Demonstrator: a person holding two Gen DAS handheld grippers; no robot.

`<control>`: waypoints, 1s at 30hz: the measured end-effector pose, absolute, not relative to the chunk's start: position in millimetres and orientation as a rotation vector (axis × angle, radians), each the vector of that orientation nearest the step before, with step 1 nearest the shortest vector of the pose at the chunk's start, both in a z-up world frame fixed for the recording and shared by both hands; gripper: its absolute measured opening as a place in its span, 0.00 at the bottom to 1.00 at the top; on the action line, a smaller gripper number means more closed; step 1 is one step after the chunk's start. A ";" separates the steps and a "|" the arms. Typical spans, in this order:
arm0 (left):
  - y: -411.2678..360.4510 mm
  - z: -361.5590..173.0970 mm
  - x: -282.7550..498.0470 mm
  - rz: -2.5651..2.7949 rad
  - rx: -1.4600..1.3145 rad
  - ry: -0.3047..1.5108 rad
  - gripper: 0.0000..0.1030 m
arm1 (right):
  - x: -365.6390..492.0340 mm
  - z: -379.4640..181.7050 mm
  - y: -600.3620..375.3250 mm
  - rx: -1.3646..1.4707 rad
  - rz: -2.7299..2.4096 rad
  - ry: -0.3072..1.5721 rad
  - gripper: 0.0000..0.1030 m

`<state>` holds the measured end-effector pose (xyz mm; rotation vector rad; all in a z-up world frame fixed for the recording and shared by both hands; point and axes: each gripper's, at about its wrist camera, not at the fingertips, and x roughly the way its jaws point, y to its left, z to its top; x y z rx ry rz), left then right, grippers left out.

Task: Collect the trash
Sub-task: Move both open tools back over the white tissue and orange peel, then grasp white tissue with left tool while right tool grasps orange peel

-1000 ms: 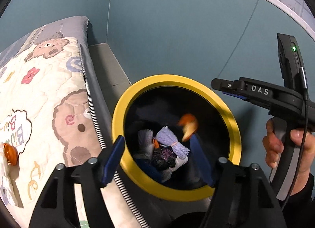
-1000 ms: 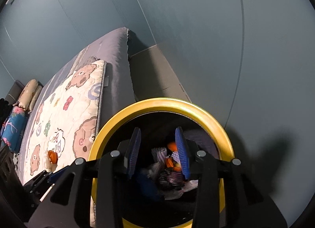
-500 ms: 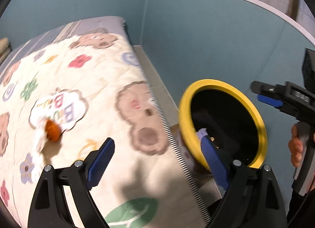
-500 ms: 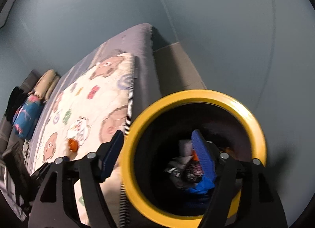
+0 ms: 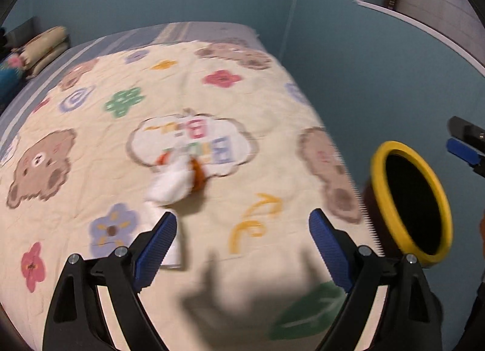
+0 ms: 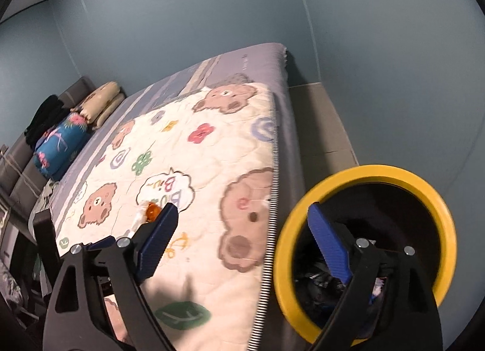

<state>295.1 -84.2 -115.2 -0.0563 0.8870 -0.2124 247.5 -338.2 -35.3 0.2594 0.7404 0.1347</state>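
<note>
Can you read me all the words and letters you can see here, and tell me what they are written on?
"Bu Bu": coloured letters in the cloud shape printed on the quilt, read in the right wrist view; they look like this, though they are tilted and a bit soft.
The same cloud in the left wrist view: too blurred to read.
No other readable text.

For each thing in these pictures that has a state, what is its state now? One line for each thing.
left gripper: open, nothing between the jaws, over the quilt.
right gripper: open, empty, jaws just opened.
bin: beside the bed, no lid, holding trash.
white and orange trash: lying on the quilt, not picked up.
quilt: spread flat on the bed.
pillows: stacked at the bed's far end.
</note>
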 end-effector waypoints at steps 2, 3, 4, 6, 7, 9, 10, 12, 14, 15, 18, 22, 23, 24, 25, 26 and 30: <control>-67.7 -120.5 297.6 -0.182 -0.074 0.899 0.83 | 255.6 -38.0 -323.9 0.257 0.163 0.762 0.82; -59.6 -123.9 300.2 -0.166 -0.085 0.907 0.83 | 259.9 -39.9 -317.1 0.271 0.180 0.771 0.82; -53.5 -127.0 302.0 -0.152 -0.094 0.912 0.83 | 265.2 -42.2 -310.2 0.282 0.197 0.782 0.82; -41.0 -134.3 306.8 -0.127 -0.114 0.925 0.83 | 275.6 -46.2 -298.2 0.282 0.211 0.803 0.82; -36.4 -137.4 308.7 -0.121 -0.123 0.931 0.83 | 280.8 -48.7 -292.4 0.281 0.222 0.814 0.82; -27.5 -145.0 312.9 -0.108 -0.136 0.945 0.83 | 291.3 -54.9 -278.0 0.271 0.248 0.839 0.82; -23.6 -148.3 314.4 -0.099 -0.138 0.950 0.83 | 295.9 -58.0 -272.2 0.267 0.258 0.850 0.82; -18.8 -153.2 317.1 -0.086 -0.142 0.957 0.83 | 306.3 -65.4 -257.2 0.247 0.285 0.878 0.82; -13.8 -158.6 321.1 -0.081 -0.161 0.970 0.83 | 314.4 -73.7 -243.9 0.231 0.315 0.907 0.81; -11.4 -161.5 323.8 -0.078 -0.168 0.975 0.83 | 319.8 -79.8 -235.9 0.223 0.324 0.925 0.81; -8.1 -169.1 328.9 -0.068 -0.169 0.982 0.81 | 332.8 -93.9 -219.6 0.208 0.350 0.964 0.80; -4.7 -176.9 334.8 -0.069 -0.176 0.998 0.68 | 348.9 -109.8 -202.0 0.203 0.388 1.009 0.79; -3.3 -178.7 336.1 -0.070 -0.178 1.002 0.64 | 352.6 -113.1 -197.3 0.198 0.394 1.017 0.78; -1.5 -180.3 337.1 -0.076 -0.186 1.006 0.61 | 357.2 -117.0 -191.2 0.191 0.408 1.026 0.78; 0.4 -181.7 337.6 -0.082 -0.195 1.009 0.59 | 360.4 -119.8 -187.0 0.186 0.420 1.034 0.77; 2.5 -183.0 338.2 -0.089 -0.204 1.012 0.55 | 364.9 -123.8 -180.8 0.180 0.432 1.046 0.77; 7.3 -187.9 338.9 -0.109 -0.222 1.021 0.47 | 380.8 -136.8 -163.9 0.185 0.474 1.088 0.74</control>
